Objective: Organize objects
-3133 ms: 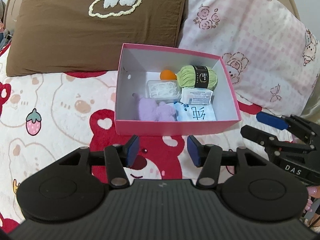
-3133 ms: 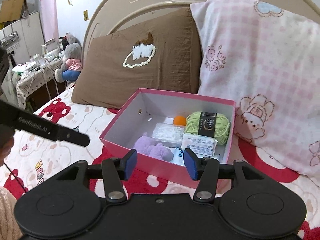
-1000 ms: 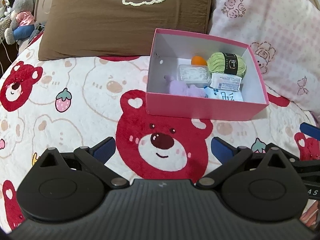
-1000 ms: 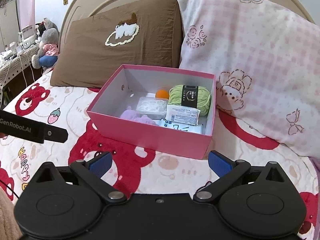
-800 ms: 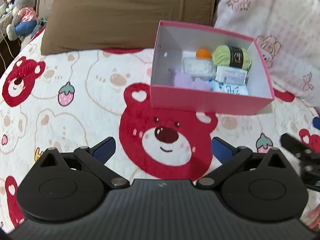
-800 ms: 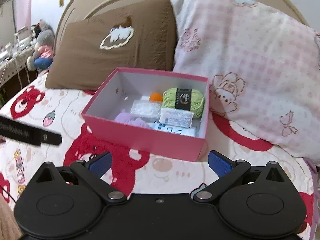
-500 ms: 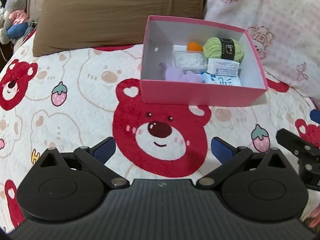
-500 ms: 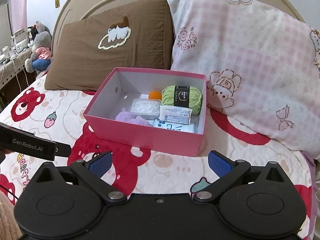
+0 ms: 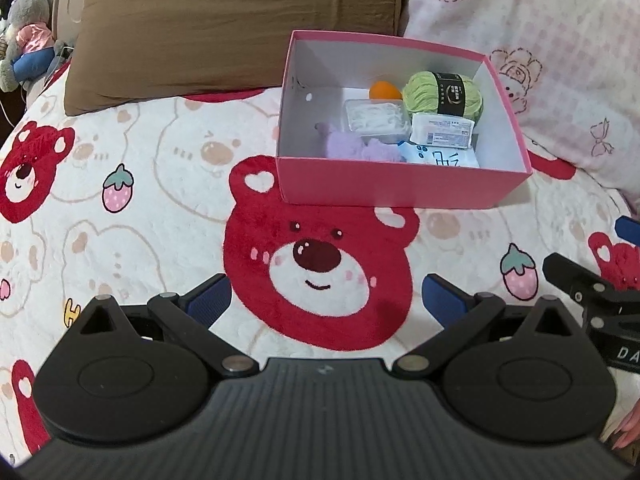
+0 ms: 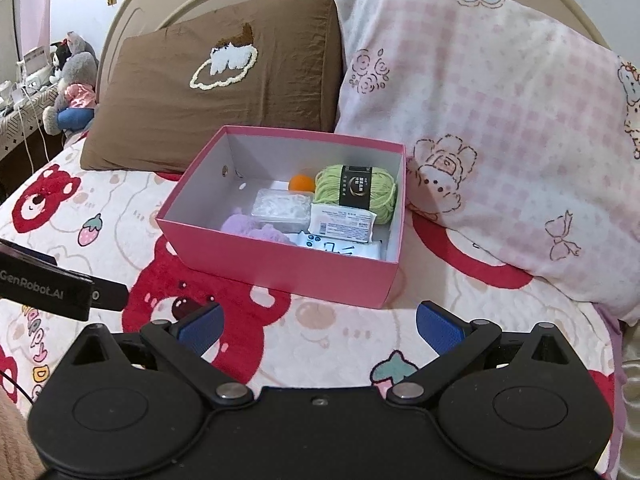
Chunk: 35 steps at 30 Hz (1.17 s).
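A pink box [image 9: 400, 188] [image 10: 280, 264] stands on the bear-print bedspread. Inside lie a green yarn ball [image 9: 442, 94] [image 10: 356, 192], an orange ball [image 9: 383, 90] [image 10: 301, 182], a clear plastic case [image 9: 376, 120] [image 10: 282, 208], a white packet [image 9: 442, 130] [image 10: 344, 222], a purple fluffy item [image 9: 352, 148] [image 10: 250, 228] and a blue-and-white tissue pack [image 9: 440, 157] [image 10: 336, 249]. My left gripper [image 9: 326, 300] is open and empty, well short of the box. My right gripper [image 10: 318, 326] is open and empty, just in front of the box.
A brown pillow [image 9: 236, 28] [image 10: 224, 92] and a pink checked pillow [image 9: 540, 48] [image 10: 500, 120] lean on the headboard behind the box. Plush toys [image 10: 72, 88] sit far left. The right gripper's finger [image 9: 580, 288] shows at the left view's right edge.
Both grippers have opened wide and drawn back from the box since 3.1 s ago. In the last second they shifted only slightly.
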### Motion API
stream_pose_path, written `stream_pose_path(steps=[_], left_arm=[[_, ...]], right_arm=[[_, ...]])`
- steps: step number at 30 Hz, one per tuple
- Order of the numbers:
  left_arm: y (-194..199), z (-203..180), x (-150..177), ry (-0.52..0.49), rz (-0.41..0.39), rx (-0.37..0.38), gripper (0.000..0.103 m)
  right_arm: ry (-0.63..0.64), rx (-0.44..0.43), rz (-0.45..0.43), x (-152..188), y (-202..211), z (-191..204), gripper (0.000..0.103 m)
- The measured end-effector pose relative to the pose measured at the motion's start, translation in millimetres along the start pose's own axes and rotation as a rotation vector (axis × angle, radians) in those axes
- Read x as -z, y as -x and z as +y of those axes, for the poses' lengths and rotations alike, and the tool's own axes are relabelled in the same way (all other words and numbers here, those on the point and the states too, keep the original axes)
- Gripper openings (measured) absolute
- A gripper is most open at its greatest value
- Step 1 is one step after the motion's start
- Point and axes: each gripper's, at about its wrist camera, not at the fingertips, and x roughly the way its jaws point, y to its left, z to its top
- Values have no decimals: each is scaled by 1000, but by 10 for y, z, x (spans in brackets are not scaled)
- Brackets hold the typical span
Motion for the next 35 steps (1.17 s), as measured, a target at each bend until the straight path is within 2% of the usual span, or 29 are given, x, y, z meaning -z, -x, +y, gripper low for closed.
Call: stream_pose_path(steps=[15,20,35], left_arm=[[-33,-56,3,-41,0,-35,103],[-47,-40,-1,-38,14,-11,103],[-53,-33,-5,-45,15,-12,103]], right_arm=[[-7,22,12,10,-32,-51,103],[-6,27,14,15,-33,-56,103],[-2,30,13,20,-33,-62,103]])
